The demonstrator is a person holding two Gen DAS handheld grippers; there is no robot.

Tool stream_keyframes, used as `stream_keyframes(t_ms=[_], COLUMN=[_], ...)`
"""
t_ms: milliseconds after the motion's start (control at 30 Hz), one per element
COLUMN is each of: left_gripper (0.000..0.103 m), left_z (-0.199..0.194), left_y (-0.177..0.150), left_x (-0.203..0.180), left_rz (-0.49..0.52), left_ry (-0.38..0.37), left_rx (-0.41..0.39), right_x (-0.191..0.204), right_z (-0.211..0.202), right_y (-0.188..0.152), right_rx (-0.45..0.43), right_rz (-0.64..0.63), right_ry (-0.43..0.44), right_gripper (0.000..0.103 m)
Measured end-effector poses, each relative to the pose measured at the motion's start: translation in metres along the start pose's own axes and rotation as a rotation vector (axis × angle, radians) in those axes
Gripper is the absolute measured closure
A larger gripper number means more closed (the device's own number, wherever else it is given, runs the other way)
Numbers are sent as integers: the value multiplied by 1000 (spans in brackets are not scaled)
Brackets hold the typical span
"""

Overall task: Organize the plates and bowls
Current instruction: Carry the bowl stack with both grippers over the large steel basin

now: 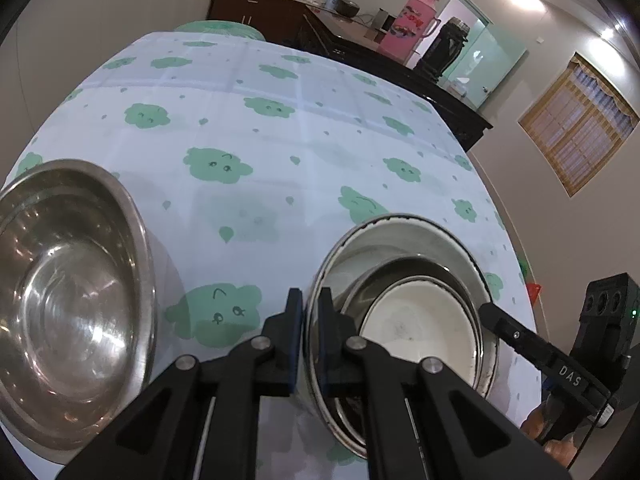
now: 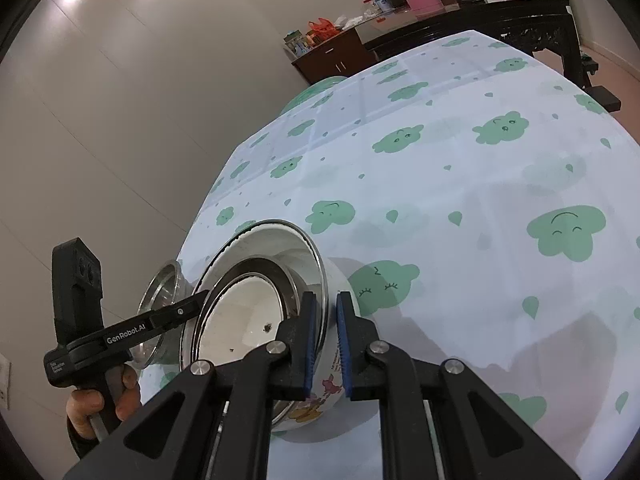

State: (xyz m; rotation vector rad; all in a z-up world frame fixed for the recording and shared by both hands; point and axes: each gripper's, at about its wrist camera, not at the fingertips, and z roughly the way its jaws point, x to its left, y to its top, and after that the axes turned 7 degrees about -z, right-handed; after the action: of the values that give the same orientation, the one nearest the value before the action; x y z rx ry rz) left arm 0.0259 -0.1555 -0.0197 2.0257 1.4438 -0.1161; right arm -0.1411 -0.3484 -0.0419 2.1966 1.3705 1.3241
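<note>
A large white enamel bowl [image 1: 404, 236] with a cartoon print on its outer wall [image 2: 320, 400] sits on the table with a steel dish [image 1: 404, 268] and a white plate [image 1: 420, 324] nested inside. My left gripper [image 1: 310, 304] is shut on the bowl's near-left rim. My right gripper [image 2: 326, 308] is shut on the opposite rim; it also shows in the left wrist view [image 1: 486, 310]. The left gripper shows in the right wrist view [image 2: 202, 296]. A separate large steel bowl [image 1: 68, 300] stands to the left and shows behind in the right wrist view [image 2: 160, 300].
The table wears a pale cloth with green clouds [image 1: 260, 140]. A dark sideboard [image 1: 380, 64] stands beyond it with a pink flask [image 1: 412, 20] and a black flask [image 1: 444, 44]. A green stool [image 1: 220, 28] stands at the far edge.
</note>
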Motion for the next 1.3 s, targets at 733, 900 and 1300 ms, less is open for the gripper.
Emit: stream_keyframes(t_ms=[733,900,1300], left_gripper=[100,100,103], left_z=[3,4,1], left_y=[-12,-14,-19], left_x=[-9,-8,-15], left_rz=[36,29,41], left_ry=[70,71,94], left_rx=[-25,-29,-41], right_x=[0,2,1], right_z=[-7,-15,-16], right_y=[-9,-16,-18], right_rx=[3,17,7], right_rz=[17,12,15], right_ry=[-22,-3,5], right_gripper=[89,89,87])
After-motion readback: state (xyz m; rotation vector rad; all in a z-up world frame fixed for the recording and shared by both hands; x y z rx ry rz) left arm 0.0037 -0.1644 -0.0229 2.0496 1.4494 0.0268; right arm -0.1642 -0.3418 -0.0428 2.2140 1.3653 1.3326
